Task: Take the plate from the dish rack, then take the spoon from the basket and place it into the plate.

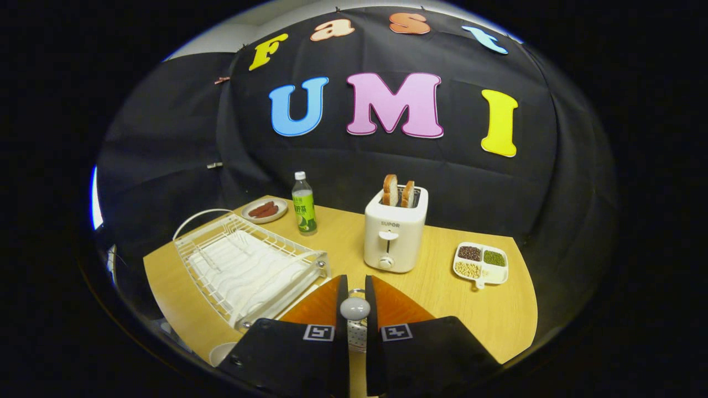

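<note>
The wooden surface [475, 315] spreads beneath everything. On its left side sits the white wire dish rack [246, 265], with no plate standing in it. Beyond the jaws stands the white toaster [395, 235] with two bread slices [398, 193] poking up. Behind the rack stands a green-labelled bottle [303, 203], and near it a small dish of sausages [265, 210]. To the right of the toaster lies a divided tray of beans [480, 263]. The gripper [354, 309] has its jaws nearly closed, both pressing on the spoon [354, 308], whose rounded pale handle end shows between them. A pale rim, perhaps the plate [221, 354], peeks beside the left finger.
</note>
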{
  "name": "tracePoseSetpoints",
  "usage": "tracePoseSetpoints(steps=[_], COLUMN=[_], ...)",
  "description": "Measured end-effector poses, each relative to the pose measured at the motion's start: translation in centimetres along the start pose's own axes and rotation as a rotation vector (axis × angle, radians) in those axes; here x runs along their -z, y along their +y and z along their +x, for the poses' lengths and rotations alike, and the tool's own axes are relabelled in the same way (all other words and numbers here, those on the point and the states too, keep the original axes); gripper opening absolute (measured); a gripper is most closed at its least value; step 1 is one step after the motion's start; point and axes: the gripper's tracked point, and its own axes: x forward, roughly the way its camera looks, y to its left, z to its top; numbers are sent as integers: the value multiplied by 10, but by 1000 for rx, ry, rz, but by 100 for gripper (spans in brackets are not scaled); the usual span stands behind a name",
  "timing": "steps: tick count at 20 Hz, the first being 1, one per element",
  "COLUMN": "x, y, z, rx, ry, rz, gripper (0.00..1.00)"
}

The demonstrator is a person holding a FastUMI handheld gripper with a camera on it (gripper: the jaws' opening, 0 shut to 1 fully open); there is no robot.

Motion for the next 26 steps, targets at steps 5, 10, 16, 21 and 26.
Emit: tracePoseSetpoints(steps=[5,10,16,21,26], x=[-17,1,48,86,118], y=[27,63,98,113,111], z=[-35,-58,-58,-51,-57], rx=[-97,-205,-283,-318,-308], ry=[-1,46,127,204,282], rz=[75,63,-12,-51,-45], gripper=[16,16,16,16,18])
